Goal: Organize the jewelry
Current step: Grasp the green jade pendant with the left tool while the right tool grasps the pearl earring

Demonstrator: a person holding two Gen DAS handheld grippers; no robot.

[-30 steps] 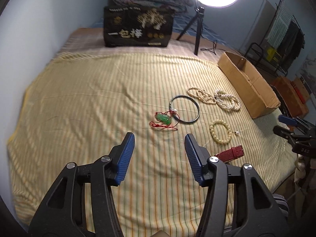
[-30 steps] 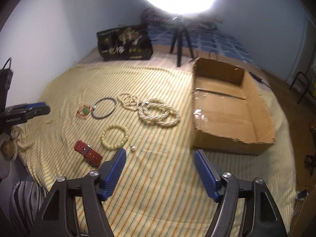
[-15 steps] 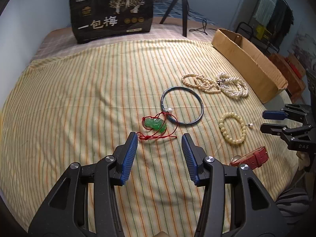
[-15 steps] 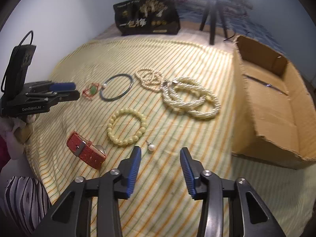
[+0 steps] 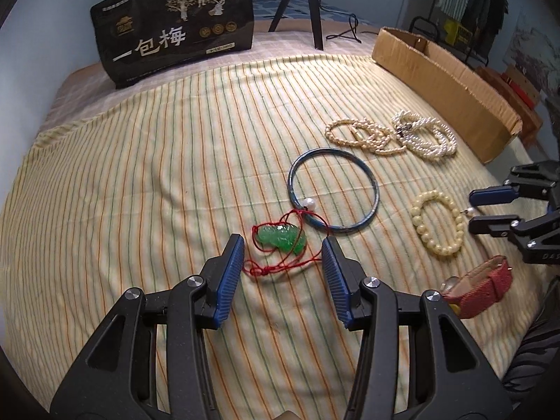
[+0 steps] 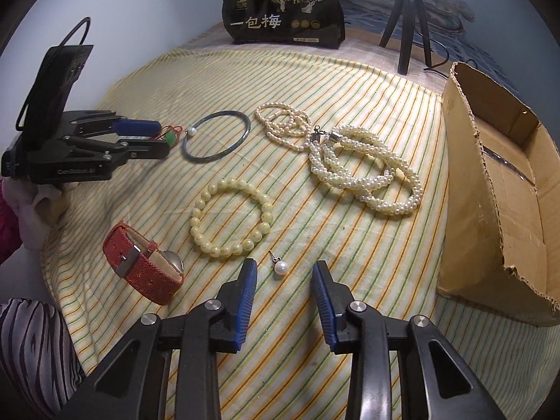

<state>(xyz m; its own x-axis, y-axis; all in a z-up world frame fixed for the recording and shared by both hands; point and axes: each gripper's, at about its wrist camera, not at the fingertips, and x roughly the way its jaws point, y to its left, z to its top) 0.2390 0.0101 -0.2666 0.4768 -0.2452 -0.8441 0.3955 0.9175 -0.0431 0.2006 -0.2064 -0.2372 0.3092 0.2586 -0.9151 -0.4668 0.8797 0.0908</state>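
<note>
Left wrist view: my left gripper [image 5: 282, 248] spread open, green pendant [image 5: 280, 240] on red cord [image 5: 271, 268] lying between tips on striped cloth [image 5: 140, 192]. Blue bangle [image 5: 333, 189] just beyond. Red watch strap [image 5: 479, 286] partly behind my finger.

Right wrist view: my right gripper [image 6: 284, 273] open, pearl earring [image 6: 280, 266] between tips, untouched. Cardboard box [image 6: 469, 217] cut off at right; pendant half hidden behind left gripper.

Black bag [image 5: 175, 31]: white "一包梅". Left gripper [image 6: 138, 139] body: faint lettering, possibly "GenRobot.AI".
</note>
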